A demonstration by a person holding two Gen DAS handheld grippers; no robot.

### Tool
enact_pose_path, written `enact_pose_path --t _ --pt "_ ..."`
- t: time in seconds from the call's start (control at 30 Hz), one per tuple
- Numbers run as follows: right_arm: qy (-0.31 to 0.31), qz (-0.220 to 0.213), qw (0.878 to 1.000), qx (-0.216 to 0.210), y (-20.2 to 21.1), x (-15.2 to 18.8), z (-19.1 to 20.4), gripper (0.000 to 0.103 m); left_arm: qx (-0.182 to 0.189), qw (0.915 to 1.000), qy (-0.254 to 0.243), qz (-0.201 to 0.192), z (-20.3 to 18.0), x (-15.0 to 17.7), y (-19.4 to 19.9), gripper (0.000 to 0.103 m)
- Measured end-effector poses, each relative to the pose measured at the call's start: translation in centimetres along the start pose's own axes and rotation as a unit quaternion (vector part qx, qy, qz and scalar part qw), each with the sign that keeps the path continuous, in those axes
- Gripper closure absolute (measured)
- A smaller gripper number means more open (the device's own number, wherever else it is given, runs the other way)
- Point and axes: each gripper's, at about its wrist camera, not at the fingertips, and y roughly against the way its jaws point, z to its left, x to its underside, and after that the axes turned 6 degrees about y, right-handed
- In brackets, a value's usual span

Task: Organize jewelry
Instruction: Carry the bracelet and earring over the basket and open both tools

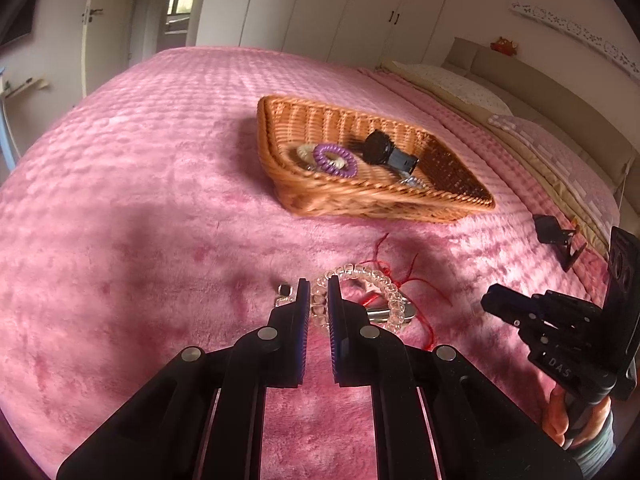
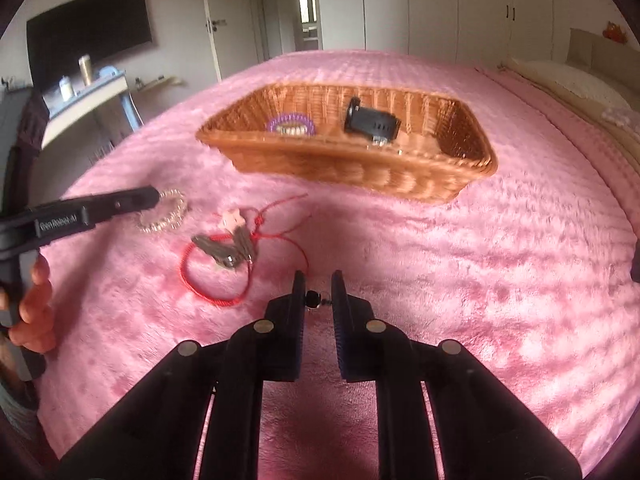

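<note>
So there's a big bed with a fuzzy pink plush blanket (image 1: 140, 200) and pretty much everything sits on that. The left gripper (image 1: 319, 286) has its two black fingers nearly together, pinched on a clear beaded bracelet (image 1: 360, 276) that loops out to the right of the tips; from the right wrist view you can see the same bracelet (image 2: 166, 216) hanging off that gripper's tip, with a bare hand (image 2: 34, 308) on the handle. The right gripper (image 2: 318, 284) is closed down too, with a tiny dark earring-type piece with a little bead (image 2: 314, 299) sitting between the fingers, looks pinched but it's so small I can't swear the pads are actually pressing it. Between the two grippers, lying flat on the blanket, there's a red cord bracelet (image 2: 212, 280) with loose string ends, and a grey metal hair clip (image 2: 228, 250) lying across it. A small dark ring-like bit (image 1: 285, 291) sits just left of the left fingertips. Further back toward the middle of the bed is a rectangular woven wicker basket (image 2: 360, 172), and inside it a purple spiral hair tie (image 2: 290, 124) on top of a cream one, plus a chunky black watch (image 2: 370, 124) toward the other end. Pillows run along the headboard edge at the right.
</note>
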Motion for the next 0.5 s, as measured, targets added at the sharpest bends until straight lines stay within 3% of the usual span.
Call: enact_pose_path --t 0.33,0.5 --pt "-0.064 -0.038 0.996 -0.05 2.1 -1.5 -2.7 0.092 0.022 0.9989 -0.011 -0.04 -1.6 -0.6 2.9 0.096" --pt "-0.087 -0.073 0.993 -0.038 4.0 -3.3 -4.5 0.092 0.023 0.9979 -0.017 -0.058 -2.3 -1.6 4.0 0.096"
